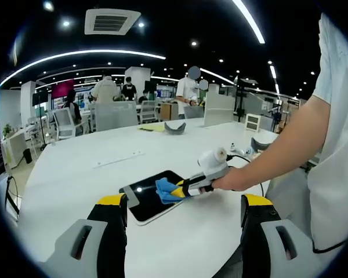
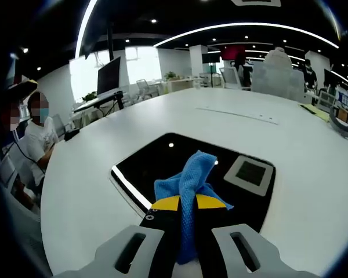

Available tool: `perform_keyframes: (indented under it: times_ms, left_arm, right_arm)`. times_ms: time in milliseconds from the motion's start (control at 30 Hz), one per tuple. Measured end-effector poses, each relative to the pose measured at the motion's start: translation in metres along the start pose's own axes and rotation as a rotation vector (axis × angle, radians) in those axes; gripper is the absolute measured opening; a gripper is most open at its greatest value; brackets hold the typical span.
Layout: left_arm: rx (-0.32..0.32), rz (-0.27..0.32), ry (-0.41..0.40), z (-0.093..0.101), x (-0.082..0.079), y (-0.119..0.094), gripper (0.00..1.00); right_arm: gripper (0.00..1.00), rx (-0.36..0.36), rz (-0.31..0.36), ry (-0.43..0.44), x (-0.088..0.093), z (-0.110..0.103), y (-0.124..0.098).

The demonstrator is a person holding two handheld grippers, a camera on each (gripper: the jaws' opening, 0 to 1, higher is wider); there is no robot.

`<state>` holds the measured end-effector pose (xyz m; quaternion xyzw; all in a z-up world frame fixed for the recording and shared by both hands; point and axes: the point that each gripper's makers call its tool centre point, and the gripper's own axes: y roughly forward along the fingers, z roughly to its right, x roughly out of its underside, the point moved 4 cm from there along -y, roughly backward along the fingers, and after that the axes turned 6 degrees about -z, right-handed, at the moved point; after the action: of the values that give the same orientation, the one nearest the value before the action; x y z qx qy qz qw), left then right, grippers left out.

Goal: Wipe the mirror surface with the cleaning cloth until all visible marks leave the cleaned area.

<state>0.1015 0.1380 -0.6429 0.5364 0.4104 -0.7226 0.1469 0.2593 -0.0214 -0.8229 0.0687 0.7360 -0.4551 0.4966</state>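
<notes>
A dark rectangular mirror lies flat on the white table, with ceiling lights reflected in it. My right gripper is shut on a blue cleaning cloth and holds it down on the mirror's near part. A person's hand holds that gripper in the left gripper view. My left gripper stands open, low over the table and short of the mirror, with nothing between its jaws. A grey square patch sits on the mirror's right corner.
Small white items and a cable lie on the table behind the hand. A yellow sheet and a grey object sit at the far edge. Chairs, desks and several people stand beyond the table; a seated person is at the left.
</notes>
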Motion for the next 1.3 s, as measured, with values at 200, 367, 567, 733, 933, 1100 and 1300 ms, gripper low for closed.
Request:
perform_keyframes:
  times_ms: [200, 367, 567, 733, 933, 1100, 1300]
  left_arm:
    - [0.008, -0.005, 0.011, 0.003, -0.003, -0.006, 0.81]
    - [0.008, -0.021, 0.027, 0.007, -0.009, -0.017, 0.81]
    - [-0.03, -0.033, 0.017, 0.008, -0.009, -0.037, 0.81]
    - [-0.058, -0.044, 0.022, 0.009, -0.008, -0.051, 0.81]
    - [-0.1, -0.031, 0.026, 0.001, -0.014, -0.065, 0.81]
    - [-0.106, -0.023, 0.028, 0.003, -0.01, -0.064, 0.8]
    - [-0.108, -0.019, 0.022, 0.0, -0.009, -0.066, 0.81]
  right_arm:
    - [0.03, 0.001, -0.009, 0.007, 0.004, -0.007, -0.006]
    - [0.03, -0.001, -0.031, 0.015, 0.007, -0.011, -0.009]
    - [0.03, 0.011, -0.045, 0.032, 0.008, -0.014, -0.011]
    - [0.03, 0.016, -0.047, 0.054, 0.008, -0.013, -0.011]
    - [0.03, 0.021, -0.072, 0.076, 0.008, -0.01, -0.009]
    - [0.03, 0.032, -0.066, 0.083, 0.008, -0.011, -0.01]
    - [0.03, 0.04, -0.065, 0.087, 0.008, -0.01, -0.009]
